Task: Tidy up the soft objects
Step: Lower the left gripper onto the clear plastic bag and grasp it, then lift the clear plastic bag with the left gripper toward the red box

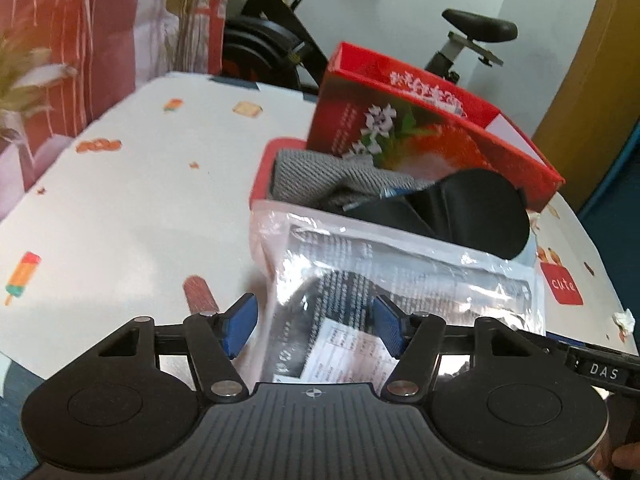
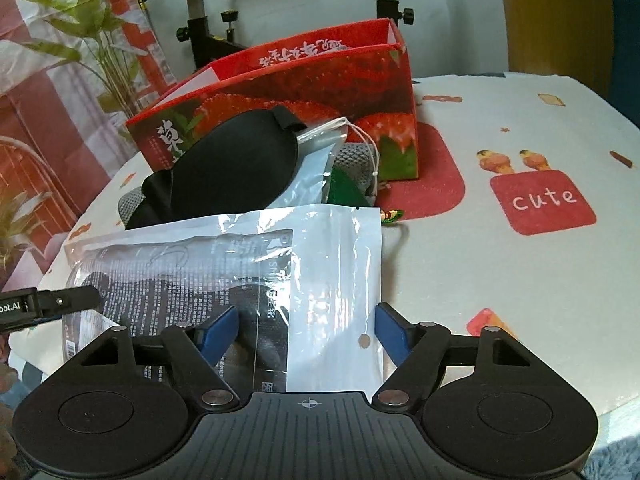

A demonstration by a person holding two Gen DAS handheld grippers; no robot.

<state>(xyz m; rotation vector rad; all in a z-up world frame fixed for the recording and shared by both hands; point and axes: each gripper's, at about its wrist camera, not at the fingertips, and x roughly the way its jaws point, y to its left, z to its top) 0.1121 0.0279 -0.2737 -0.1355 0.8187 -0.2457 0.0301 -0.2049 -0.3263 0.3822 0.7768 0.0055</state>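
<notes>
Clear plastic pouch [image 1: 400,280] is straddled by L gripper [image 1: 316,326] & R gripper [image 2: 306,334], both spread open; red box [image 2: 320,92] behind, mid-table [image 1: 140,200].

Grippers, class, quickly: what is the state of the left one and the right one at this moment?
Left gripper: open, jaws either side of the plastic packet, not clamped.
Right gripper: open, jaws straddling the same packet, not clamped.
</notes>
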